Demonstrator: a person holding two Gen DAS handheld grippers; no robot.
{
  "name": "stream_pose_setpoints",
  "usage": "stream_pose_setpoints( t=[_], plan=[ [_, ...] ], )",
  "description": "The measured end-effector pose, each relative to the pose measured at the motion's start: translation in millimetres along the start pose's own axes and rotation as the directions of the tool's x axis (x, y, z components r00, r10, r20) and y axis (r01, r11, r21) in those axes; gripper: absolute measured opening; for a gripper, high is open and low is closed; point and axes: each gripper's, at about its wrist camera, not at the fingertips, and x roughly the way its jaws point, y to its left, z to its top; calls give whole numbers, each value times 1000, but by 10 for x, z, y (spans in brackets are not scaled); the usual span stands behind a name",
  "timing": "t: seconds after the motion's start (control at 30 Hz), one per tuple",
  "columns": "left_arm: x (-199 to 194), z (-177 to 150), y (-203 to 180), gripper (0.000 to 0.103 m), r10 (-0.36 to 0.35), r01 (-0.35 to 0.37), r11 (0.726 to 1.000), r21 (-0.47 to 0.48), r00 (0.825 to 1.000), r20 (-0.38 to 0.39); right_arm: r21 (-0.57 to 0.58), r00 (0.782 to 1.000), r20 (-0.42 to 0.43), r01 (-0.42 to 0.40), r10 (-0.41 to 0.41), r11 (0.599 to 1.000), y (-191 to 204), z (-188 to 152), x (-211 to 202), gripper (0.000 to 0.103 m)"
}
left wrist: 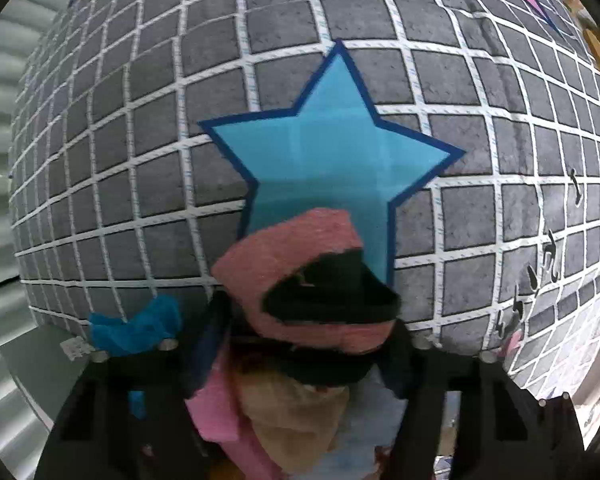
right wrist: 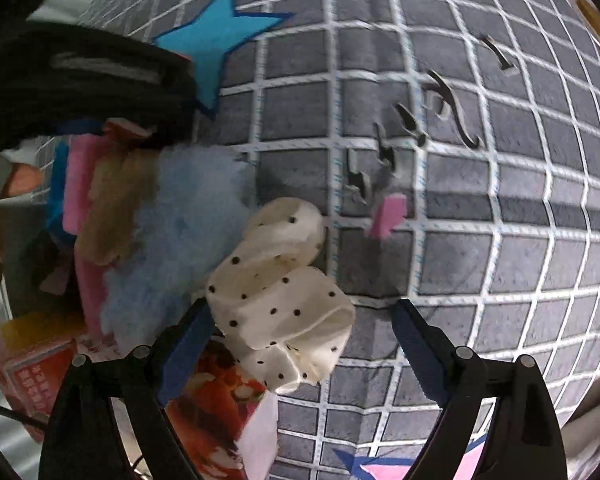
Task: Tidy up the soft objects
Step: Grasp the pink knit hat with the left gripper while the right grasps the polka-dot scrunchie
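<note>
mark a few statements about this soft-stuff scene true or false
1. The cloth between the right tool's fingers is white with black dots. True.
2. The right tool is clamped shut on that cloth. False: its fingers stand wide apart, the right one clear of the cloth.
3. The surface is a grey mat with a white grid. True.
4. The star in the left view is red. False: it is light blue with a dark blue edge.
5. A pink and black bundle sits between the left tool's fingers. True.
6. The dotted cloth lies flat and unfolded. False: it is rolled and bunched.
</note>
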Motion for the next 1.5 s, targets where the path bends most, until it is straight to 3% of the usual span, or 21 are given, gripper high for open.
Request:
stream_pose_setpoints(
  t=[0.1, 0.23, 0.33, 0.63, 0.8, 0.97, 1.5],
  plan=[
    [-3, -15, -85, 41, -13, 13, 1000, 15, 1000, 17, -38, 1000, 18, -7, 8, 999, 131, 19, -11, 66],
    [-135, 11, -139, 28, -32, 30, 999, 27, 997, 71, -24, 997, 16, -70, 71, 997, 126, 64, -26, 26],
    [-321, -25, -109, 27, -45, 42, 999, 26, 992, 116, 23, 993, 23, -116, 115, 993, -68, 86, -114, 26],
    [-952, -324, -76, 27, -63, 50, 997, 64, 972, 228, 108, 986, 103, -140, 129, 984, -557, -3, -484, 26],
    [-1252, -623, -111, 27, -84, 62, 994, 91, 962, 260, 123, 983, 133, -140, 124, 982, -610, -72, -602, 26],
    [-1312, -870, -130, 27, -94, 62, 991, 116, 954, 286, 128, 982, 146, -140, 122, 982, -690, -166, -709, 26],
    [-1556, -1179, 253, 27, -76, 61, 997, 52, 925, 372, 1, 970, 214, -120, 117, 993, -110, -131, -1059, 26]
  ],
)
